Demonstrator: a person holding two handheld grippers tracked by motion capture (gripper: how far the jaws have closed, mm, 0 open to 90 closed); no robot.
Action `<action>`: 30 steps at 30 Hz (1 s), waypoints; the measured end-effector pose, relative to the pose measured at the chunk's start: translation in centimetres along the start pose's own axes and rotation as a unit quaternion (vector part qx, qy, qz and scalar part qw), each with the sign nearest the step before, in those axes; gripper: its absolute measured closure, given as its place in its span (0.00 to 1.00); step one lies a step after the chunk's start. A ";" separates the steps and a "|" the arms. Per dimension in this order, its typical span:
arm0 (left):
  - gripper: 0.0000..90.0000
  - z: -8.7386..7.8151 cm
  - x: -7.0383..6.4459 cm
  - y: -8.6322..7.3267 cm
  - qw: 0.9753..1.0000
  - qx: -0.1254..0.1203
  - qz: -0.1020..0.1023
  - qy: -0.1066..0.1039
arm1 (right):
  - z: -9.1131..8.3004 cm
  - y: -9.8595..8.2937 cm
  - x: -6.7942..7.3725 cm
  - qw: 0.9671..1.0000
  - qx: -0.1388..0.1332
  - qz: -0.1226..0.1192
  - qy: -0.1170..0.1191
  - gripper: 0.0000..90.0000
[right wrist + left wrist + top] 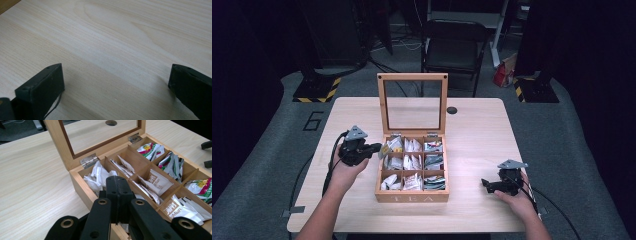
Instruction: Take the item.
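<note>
The left gripper (pixel 376 148) is held at the left wall of the wooden tea box (pixel 412 197), with its jaws pressed together; in the left gripper view they seem to pinch a white tea packet (pixel 96 178) over the back-left compartment, but the contact is hidden. The right gripper (pixel 485 183) rests low near the front right corner of the desk (pixel 477 125), jaws wide apart above bare wood. The box stands in the desk's middle, its glass lid (pixel 412 104) upright. Behind the desk stands a folding chair (pixel 454 47) on grey floor.

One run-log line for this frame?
left gripper: shut, at tea box left edge | right gripper: open, over bare table | lid: up
</note>
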State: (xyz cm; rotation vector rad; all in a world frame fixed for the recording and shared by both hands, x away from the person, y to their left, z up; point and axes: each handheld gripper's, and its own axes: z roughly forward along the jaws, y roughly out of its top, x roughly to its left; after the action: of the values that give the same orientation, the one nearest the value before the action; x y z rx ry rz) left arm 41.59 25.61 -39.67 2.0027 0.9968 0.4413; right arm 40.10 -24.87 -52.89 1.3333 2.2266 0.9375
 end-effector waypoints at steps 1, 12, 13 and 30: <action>1.00 -0.2 0.1 0.0 1.000 0.000 0.000 0.001 | 0.0 0.0 0.0 1.000 0.000 0.000 0.000 0.00; 1.00 -1.4 0.9 -0.3 1.000 -0.009 -0.013 0.011 | 0.0 0.0 0.0 1.000 0.000 0.000 0.000 0.00; 1.00 -1.5 1.0 -0.4 1.000 -0.010 -0.013 0.013 | 0.0 0.0 0.0 1.000 0.000 0.000 0.000 0.00; 1.00 -4.0 3.0 -1.3 0.998 -0.026 -0.038 0.037 | 0.0 0.0 0.0 1.000 0.000 0.000 0.000 0.00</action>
State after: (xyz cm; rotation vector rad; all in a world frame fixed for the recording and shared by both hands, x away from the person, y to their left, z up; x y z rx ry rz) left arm 40.40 30.43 -38.51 1.9070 1.0920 0.4970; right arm 40.10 -24.88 -52.89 1.3327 2.2271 0.9371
